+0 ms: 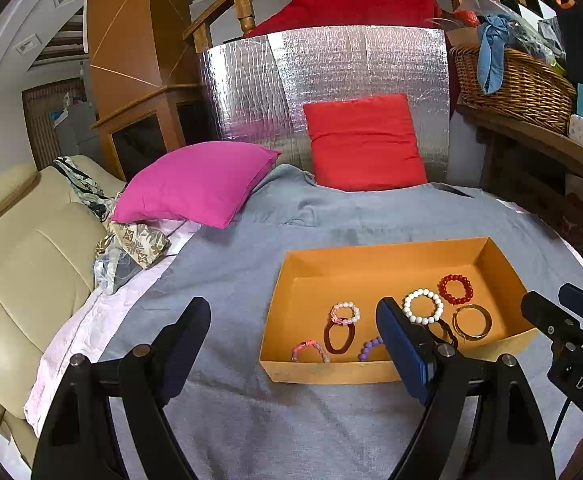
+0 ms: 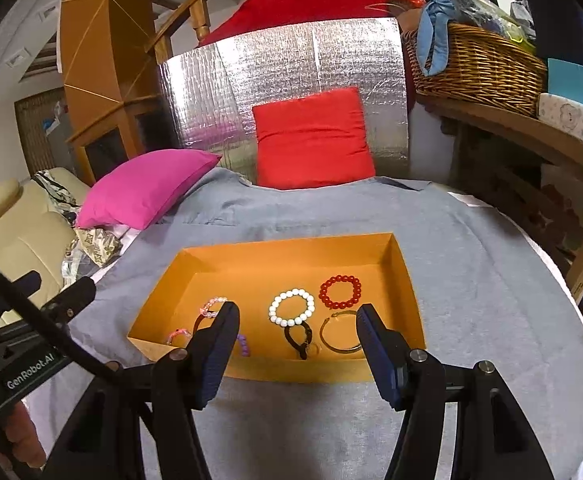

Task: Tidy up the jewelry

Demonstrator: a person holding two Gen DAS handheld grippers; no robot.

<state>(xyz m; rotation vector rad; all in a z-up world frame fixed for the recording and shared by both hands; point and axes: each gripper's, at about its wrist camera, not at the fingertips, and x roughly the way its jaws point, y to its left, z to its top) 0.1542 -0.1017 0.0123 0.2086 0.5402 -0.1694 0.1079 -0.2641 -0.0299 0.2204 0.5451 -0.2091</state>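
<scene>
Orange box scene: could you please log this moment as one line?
left gripper open, empty | right gripper open, empty | bracelets in orange box | box on grey cloth

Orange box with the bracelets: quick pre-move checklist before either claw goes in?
1. Left claw open and empty: ok.
2. Right claw open and empty: ok.
3. Orange box flat on the grey blanket, open top unobstructed: ok.
4. White bead bracelet and red bead bracelet lie apart, each clear to grasp: ok.
5. Black hair tie separate from the white bead bracelet: not ok, they touch or overlap.
6. Purple bead bracelet fully visible: not ok, a claw finger hides part of it in both views.
</scene>
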